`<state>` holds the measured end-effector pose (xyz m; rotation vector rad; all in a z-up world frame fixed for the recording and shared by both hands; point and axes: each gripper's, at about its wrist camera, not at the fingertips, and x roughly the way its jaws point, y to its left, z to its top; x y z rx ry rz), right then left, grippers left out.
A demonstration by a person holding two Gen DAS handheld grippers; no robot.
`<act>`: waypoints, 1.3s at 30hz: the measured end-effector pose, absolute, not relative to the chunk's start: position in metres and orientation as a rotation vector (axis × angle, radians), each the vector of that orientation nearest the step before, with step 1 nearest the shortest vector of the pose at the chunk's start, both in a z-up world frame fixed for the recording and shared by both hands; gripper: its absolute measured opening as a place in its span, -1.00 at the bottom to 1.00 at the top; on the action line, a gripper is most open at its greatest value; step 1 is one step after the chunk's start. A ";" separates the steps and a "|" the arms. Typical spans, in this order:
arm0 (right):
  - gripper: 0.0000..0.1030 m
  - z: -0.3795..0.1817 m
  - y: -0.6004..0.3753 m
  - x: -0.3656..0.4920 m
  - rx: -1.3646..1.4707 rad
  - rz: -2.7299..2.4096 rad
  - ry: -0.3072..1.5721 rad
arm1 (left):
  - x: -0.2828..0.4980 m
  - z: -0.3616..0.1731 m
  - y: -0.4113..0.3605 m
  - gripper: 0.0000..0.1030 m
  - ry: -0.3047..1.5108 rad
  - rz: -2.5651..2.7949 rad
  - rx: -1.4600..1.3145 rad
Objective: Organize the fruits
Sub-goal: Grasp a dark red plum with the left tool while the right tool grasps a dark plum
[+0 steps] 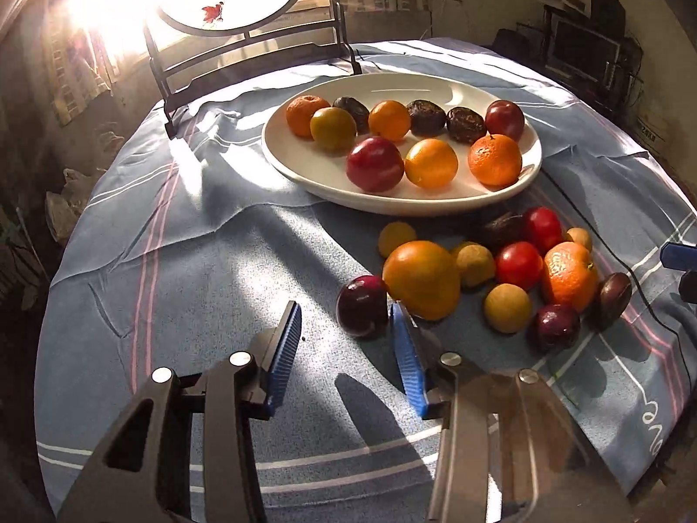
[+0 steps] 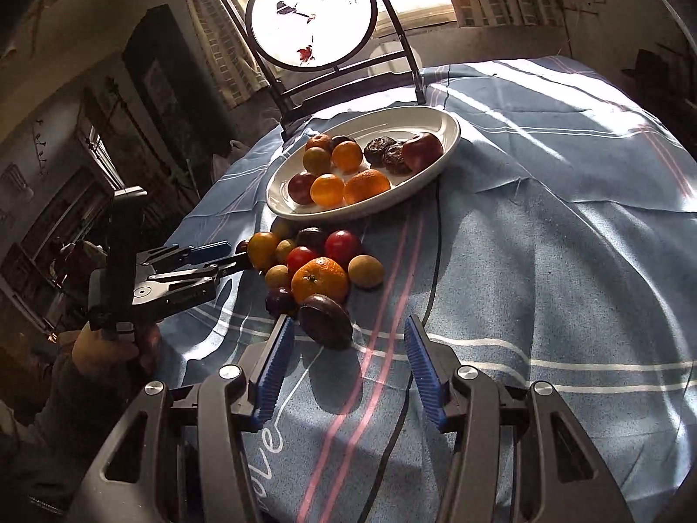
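A white plate (image 1: 305, 161) holds several oranges, plums and dark fruits. A loose pile of fruit lies on the cloth in front of it. My left gripper (image 1: 346, 316) is open, its fingertips just short of a dark red plum (image 1: 361, 305) and a large orange (image 1: 421, 279). It also shows in the right wrist view (image 2: 237, 253) at the pile's left side. My right gripper (image 2: 346, 329) is open, with a dark passion fruit (image 2: 326, 320) just ahead between its fingertips. A mandarin (image 2: 320, 279) sits behind that fruit. The plate (image 2: 435, 165) shows farther back.
A blue striped tablecloth (image 1: 196, 261) covers the round table. A black metal stand with a round painted screen (image 2: 309, 17) stands at the table's far edge behind the plate. A thin black cable (image 2: 435, 253) runs across the cloth right of the pile.
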<state>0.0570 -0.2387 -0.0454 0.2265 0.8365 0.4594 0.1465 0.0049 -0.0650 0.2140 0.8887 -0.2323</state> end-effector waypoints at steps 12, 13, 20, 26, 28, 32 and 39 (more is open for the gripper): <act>0.02 -0.049 -0.221 0.054 0.190 0.506 0.863 | 0.115 -0.060 0.014 -0.54 0.862 -0.317 0.129; 0.02 -0.048 -0.219 0.053 0.184 0.511 0.863 | 0.109 -0.057 0.017 -0.54 0.853 -0.315 0.116; 0.02 -0.053 -0.200 0.059 0.116 0.498 0.882 | 0.065 -0.024 0.039 -0.54 0.740 -0.289 0.021; 0.02 -0.059 -0.178 0.072 0.042 0.456 0.882 | 0.052 -0.016 0.042 -0.54 0.718 -0.310 0.005; 0.01 -0.061 -0.175 0.077 0.036 0.442 0.888 | 0.051 -0.019 0.039 -0.54 0.724 -0.321 0.002; -0.30 -0.068 -0.176 0.081 0.050 0.441 0.913 | 0.052 -0.023 0.034 -0.54 0.729 -0.336 -0.004; -0.30 -0.045 -0.204 0.073 0.184 0.506 0.849 | 0.059 -0.020 0.031 -0.54 0.721 -0.347 -0.025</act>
